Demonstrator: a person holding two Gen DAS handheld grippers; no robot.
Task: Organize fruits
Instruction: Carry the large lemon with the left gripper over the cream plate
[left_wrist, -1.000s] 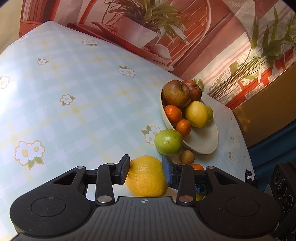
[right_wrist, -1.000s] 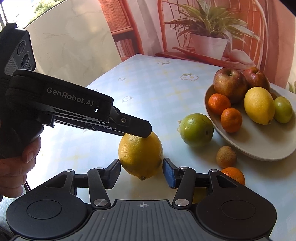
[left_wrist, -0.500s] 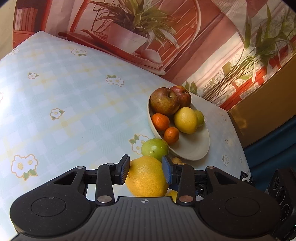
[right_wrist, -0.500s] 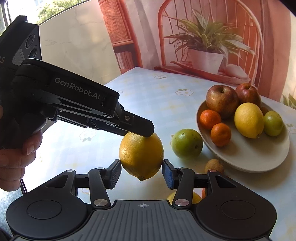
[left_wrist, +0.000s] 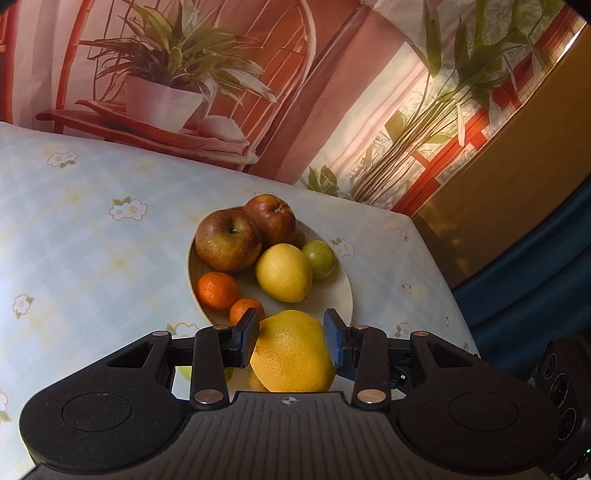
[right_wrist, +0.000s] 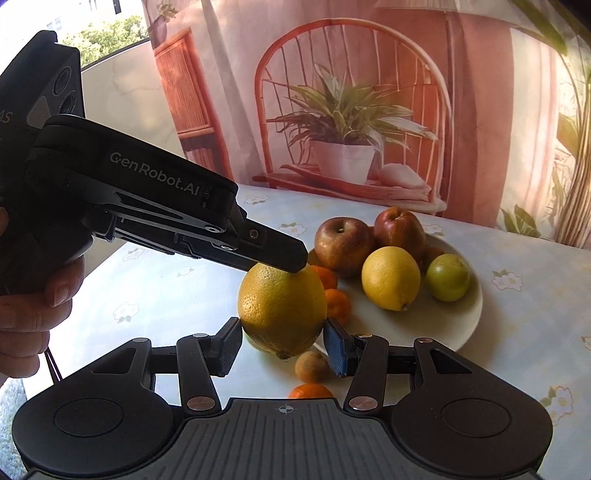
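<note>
A large yellow citrus fruit (left_wrist: 293, 358) (right_wrist: 280, 302) hangs above the table, just short of the plate. My left gripper (left_wrist: 291, 341) is shut on it. In the right wrist view one of the left gripper's fingers (right_wrist: 273, 251) lies across the fruit's top. My right gripper (right_wrist: 282, 345) is shut on the fruit's lower sides. The cream plate (left_wrist: 343, 291) (right_wrist: 443, 325) holds two apples (left_wrist: 227, 240), a lemon (left_wrist: 283, 273), a small green fruit (left_wrist: 319, 258) and two mandarins (left_wrist: 217, 290).
A small brown fruit (right_wrist: 312, 365) and a mandarin (right_wrist: 310, 391) lie on the flowered tablecloth (left_wrist: 92, 258) under the held fruit. A hand (right_wrist: 26, 314) grips the left tool. The table's right edge (left_wrist: 443, 288) runs close past the plate. A printed backdrop hangs behind.
Both grippers have risen and moved toward the plate with the large citrus fruit between them. The green apple on the table has dropped out of sight behind the fruit.
</note>
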